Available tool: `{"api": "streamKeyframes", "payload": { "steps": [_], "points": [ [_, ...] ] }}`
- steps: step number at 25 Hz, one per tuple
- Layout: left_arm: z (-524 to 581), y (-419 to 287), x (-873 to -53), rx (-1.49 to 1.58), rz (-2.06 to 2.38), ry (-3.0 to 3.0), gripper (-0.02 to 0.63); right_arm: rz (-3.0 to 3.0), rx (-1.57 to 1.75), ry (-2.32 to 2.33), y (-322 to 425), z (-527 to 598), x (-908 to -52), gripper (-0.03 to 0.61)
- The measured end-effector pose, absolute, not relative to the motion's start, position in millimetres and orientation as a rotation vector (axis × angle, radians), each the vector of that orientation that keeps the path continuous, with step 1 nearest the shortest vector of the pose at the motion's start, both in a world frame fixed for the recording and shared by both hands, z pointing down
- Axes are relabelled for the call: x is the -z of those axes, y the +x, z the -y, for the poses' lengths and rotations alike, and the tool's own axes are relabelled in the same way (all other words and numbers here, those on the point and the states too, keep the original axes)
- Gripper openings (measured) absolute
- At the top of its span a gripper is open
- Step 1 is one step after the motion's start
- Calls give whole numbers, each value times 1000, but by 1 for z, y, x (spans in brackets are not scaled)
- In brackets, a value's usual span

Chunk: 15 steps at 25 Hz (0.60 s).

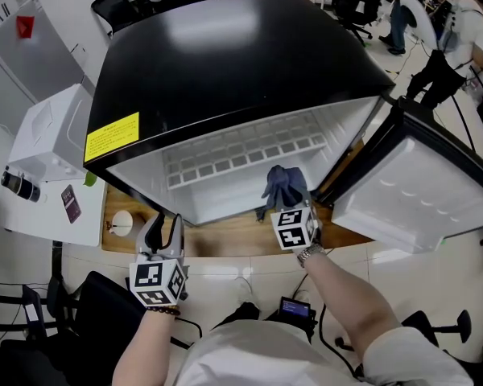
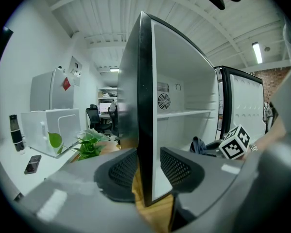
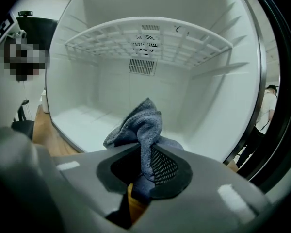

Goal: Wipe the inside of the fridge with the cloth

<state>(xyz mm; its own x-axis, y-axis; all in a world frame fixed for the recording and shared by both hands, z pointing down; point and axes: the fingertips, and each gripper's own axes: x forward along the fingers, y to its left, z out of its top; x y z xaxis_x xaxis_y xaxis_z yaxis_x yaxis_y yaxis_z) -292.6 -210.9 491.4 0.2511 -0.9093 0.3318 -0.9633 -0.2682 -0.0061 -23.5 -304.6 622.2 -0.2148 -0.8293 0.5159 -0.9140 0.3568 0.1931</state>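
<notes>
The cloth, grey, is pinched between the jaws of your right gripper, low at the front edge of the open fridge, below its wire shelf. The fridge stands on a wooden desk in an office. Your left gripper sits at the fridge's left front corner, its jaws apart astride the side wall.

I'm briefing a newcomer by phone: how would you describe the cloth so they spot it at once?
Look at the black fridge with its door open. Low in its opening, the right gripper is shut on the cloth. It is crumpled and blue-grey, the only soft, dark thing against the white walls and grid shelf.
</notes>
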Motion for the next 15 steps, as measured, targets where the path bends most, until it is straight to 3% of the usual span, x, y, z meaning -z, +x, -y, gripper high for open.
{"api": "streamKeyframes", "payload": {
  "steps": [15],
  "points": [
    [184,-280,-496,-423,1707,2324,135,2261,-206,1450,-29,295,-565,51]
  ]
}}
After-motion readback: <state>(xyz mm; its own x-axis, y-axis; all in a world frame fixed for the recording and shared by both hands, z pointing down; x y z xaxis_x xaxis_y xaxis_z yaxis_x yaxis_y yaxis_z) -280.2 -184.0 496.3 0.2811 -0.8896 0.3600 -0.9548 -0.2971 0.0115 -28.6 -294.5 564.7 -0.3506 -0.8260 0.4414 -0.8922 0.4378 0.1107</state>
